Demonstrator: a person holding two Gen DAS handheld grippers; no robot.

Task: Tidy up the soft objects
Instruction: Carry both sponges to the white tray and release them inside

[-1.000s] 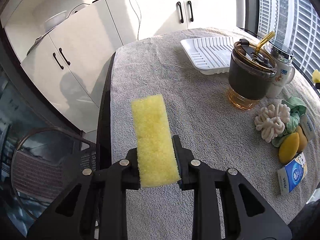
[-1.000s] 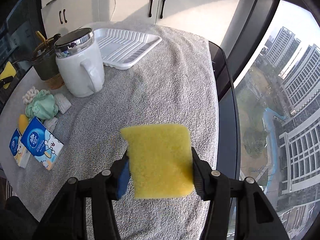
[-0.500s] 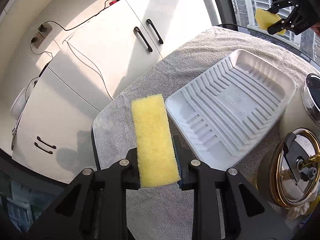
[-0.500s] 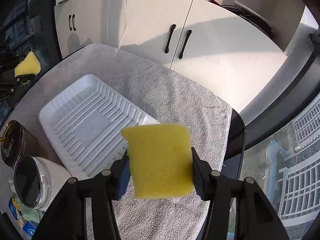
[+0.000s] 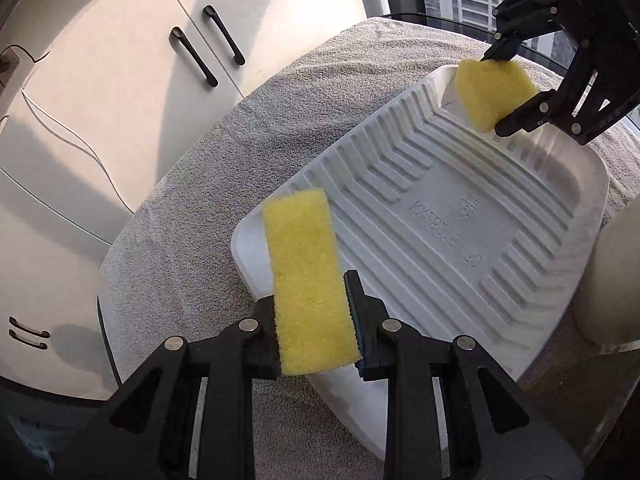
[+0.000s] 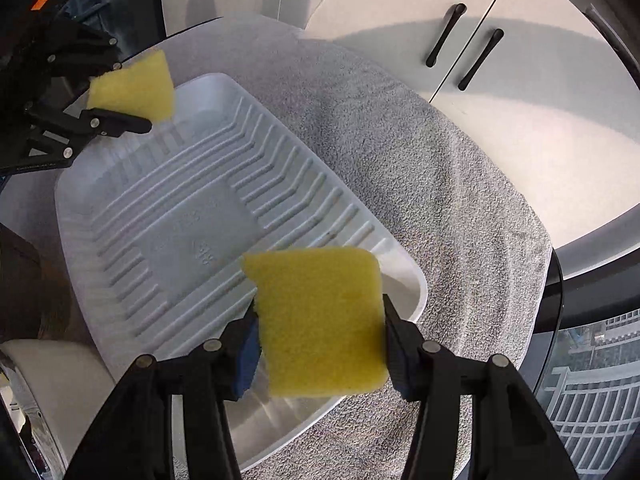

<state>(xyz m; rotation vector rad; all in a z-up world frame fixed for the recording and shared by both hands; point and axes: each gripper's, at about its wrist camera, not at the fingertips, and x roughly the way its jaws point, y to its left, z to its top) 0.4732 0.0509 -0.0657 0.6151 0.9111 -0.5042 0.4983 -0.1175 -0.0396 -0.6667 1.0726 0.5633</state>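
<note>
A ribbed white plastic tray (image 5: 460,216) (image 6: 192,216) lies on a grey towel. My left gripper (image 5: 314,320) is shut on a narrow yellow sponge (image 5: 306,276), held upright over the tray's near-left corner. My right gripper (image 6: 320,344) is shut on a wider yellow sponge (image 6: 320,320), held above the tray's near-right corner. In the left wrist view the right gripper (image 5: 502,90) with its sponge (image 5: 492,92) hovers over the far corner. The right wrist view shows the left gripper (image 6: 124,94) and its sponge (image 6: 134,86) at the tray's far-left corner. The tray's bottom is bare.
The grey towel (image 5: 200,184) (image 6: 420,160) covers a round dark table. White cabinet doors with black handles (image 5: 204,52) (image 6: 460,44) stand behind it. A pale mug body (image 5: 612,280) rises just right of the tray. Windows with high-rise buildings (image 6: 592,380) lie beyond the table edge.
Both grippers have swept across the table from the open towel to opposite corners of the tray, each rolling as it went and keeping its sponge. The cups and small items have left view.
</note>
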